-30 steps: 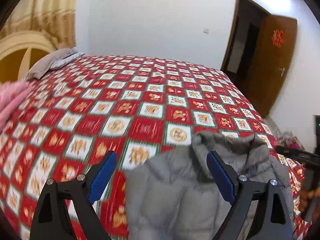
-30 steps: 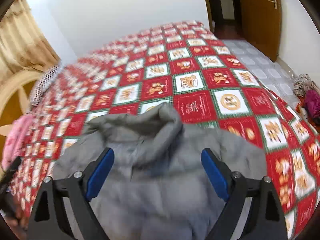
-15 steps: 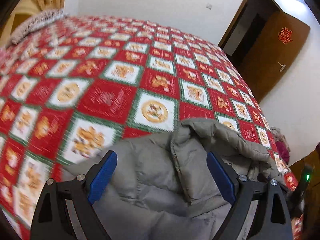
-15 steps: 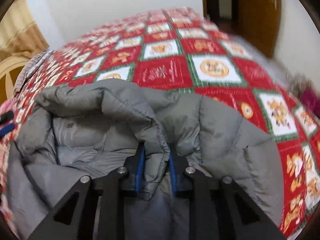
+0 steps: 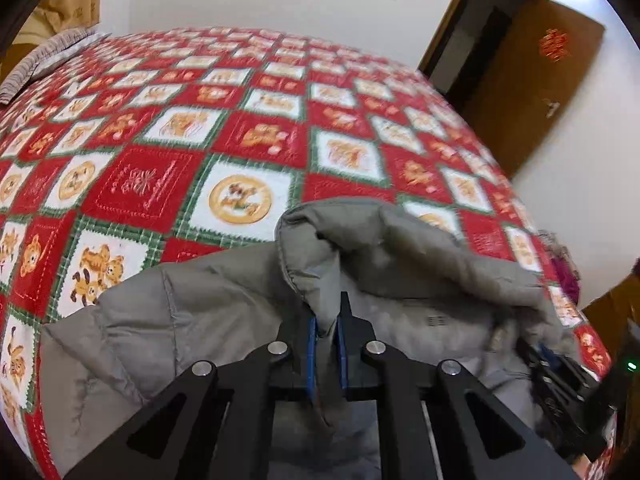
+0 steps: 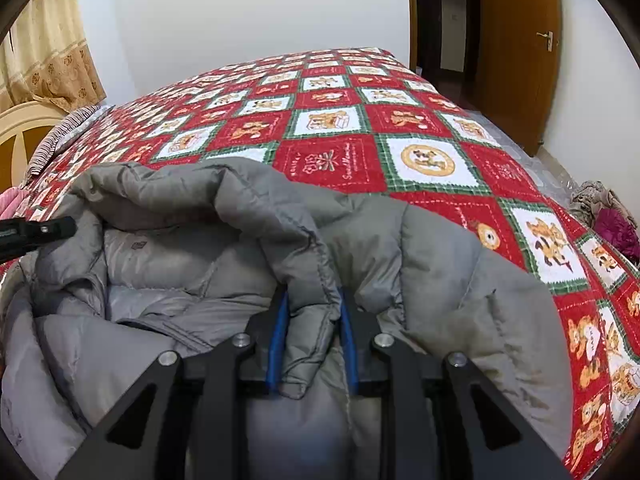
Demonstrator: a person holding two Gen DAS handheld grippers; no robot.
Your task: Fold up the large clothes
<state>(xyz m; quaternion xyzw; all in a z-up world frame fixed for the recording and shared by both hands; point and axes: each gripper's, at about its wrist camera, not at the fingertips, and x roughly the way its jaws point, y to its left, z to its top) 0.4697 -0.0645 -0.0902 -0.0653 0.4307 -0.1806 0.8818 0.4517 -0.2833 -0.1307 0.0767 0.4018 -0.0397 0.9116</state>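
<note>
A grey puffer jacket [image 5: 208, 312] lies at the near edge of a bed with a red, white and green patchwork cover [image 5: 256, 128]. My left gripper [image 5: 325, 320] is shut on the jacket's front edge just below the left side of the collar. My right gripper [image 6: 313, 312] is shut on the jacket's [image 6: 440, 280] front edge below the right side of the collar. The collar [image 6: 168, 196] stands up between them, with the lining showing. The left gripper's tip [image 6: 36, 232] shows at the left of the right wrist view. The jacket's lower part is hidden.
A striped pillow [image 5: 44, 56] and a pink cloth [image 6: 10, 206] lie at the far left of the bed. A wooden door [image 6: 516, 44] and doorway stand to the right. A heap of clothes [image 6: 608, 216] lies on the floor by the bed's right side.
The left gripper has closed on the jacket's front edge near the collar; it was open half a second ago. The right gripper closed on its edge before that and still holds it.
</note>
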